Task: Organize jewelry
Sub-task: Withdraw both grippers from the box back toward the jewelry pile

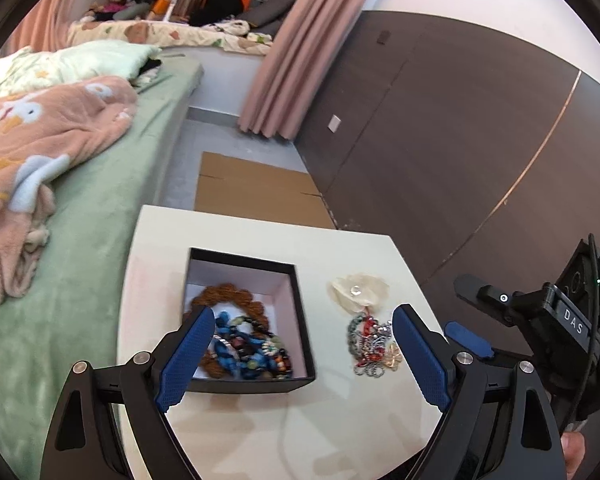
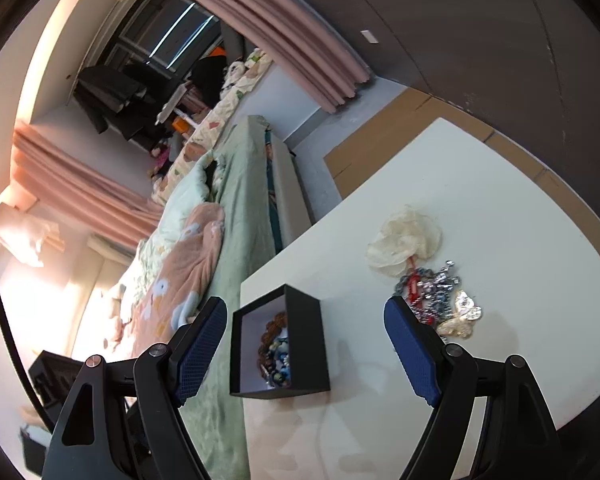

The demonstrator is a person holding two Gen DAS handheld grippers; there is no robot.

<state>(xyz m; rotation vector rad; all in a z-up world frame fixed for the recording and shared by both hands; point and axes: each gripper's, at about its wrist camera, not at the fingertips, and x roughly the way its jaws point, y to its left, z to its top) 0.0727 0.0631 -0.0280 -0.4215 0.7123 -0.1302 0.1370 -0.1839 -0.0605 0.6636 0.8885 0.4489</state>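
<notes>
A black box (image 1: 300, 304) with a pale lining stands on the white table (image 1: 260, 232); it holds a brown bead bracelet (image 1: 224, 294) and several blue and mixed bead strings. To its right lie a cream fabric flower (image 1: 360, 290) and a tangle of chains and beads (image 1: 372, 346). My left gripper (image 1: 302, 320) is open and empty above the box's right wall. In the right wrist view the box (image 2: 304, 336), flower (image 2: 406, 240) and tangle (image 2: 440, 300) show. My right gripper (image 2: 302, 312) is open and empty, held above the box; it also shows at the left wrist view's right edge (image 1: 466, 312).
A bed with a green sheet (image 1: 100, 208) and a pink blanket (image 1: 40, 148) runs along the table's left side. Flat cardboard (image 1: 256, 188) lies on the floor beyond the table. A dark wall panel (image 1: 460, 140) and pink curtain (image 1: 300, 40) stand to the right.
</notes>
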